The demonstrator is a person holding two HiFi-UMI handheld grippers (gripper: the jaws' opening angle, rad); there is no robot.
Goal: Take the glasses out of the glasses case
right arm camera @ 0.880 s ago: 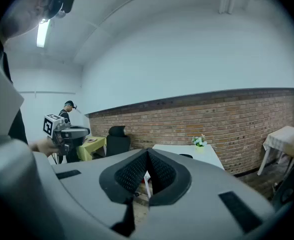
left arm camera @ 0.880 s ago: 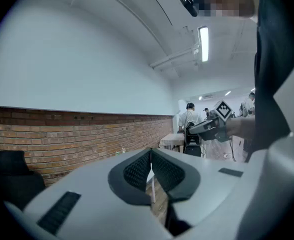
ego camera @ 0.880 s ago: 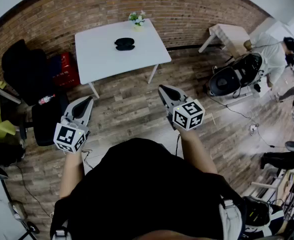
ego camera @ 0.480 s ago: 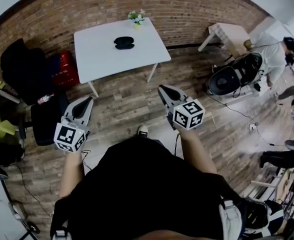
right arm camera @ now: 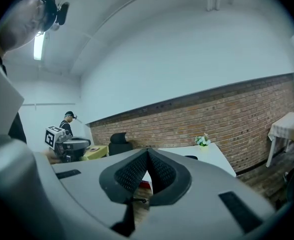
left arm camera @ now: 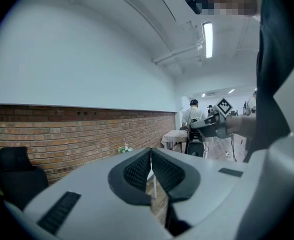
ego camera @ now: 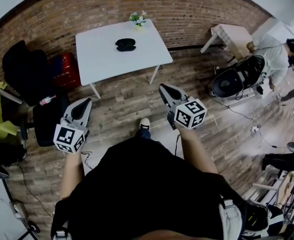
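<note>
- The left tongs (ego camera: 85, 103) are held over the wooden floor (ego camera: 122, 101), at about 7 o'clock from the white desk (ego camera: 99, 59) and well apart from it.
- In the left gripper view the two ribbed pads of the left tongs (left arm camera: 150, 152) are pressed together, with nothing between them.
- The right tongs (ego camera: 164, 89) hang at about 5 o'clock from the desk, also over the floor and clear of everything.
- In the right gripper view the right tongs (right arm camera: 147, 152) are likewise closed tip to tip and hold nothing.
- The glasses case (ego camera: 125, 44), dark and oval, lies on the desk, a little toward 12 o'clock from its middle. Neither pair of tongs is near it.
- A small pot of flowers (ego camera: 137, 18) stands at the desk's far edge, at about 1 o'clock from the case, close to the brick wall (ego camera: 87, 9).
- A black chair (ego camera: 22, 64) and a red box (ego camera: 67, 70) sit at 9 o'clock from the desk.
- A pale side table (ego camera: 230, 34) stands at 3 o'clock, against the same wall.
- One shoe (ego camera: 144, 123) of the person shows on the floor between the two tongs.
</note>
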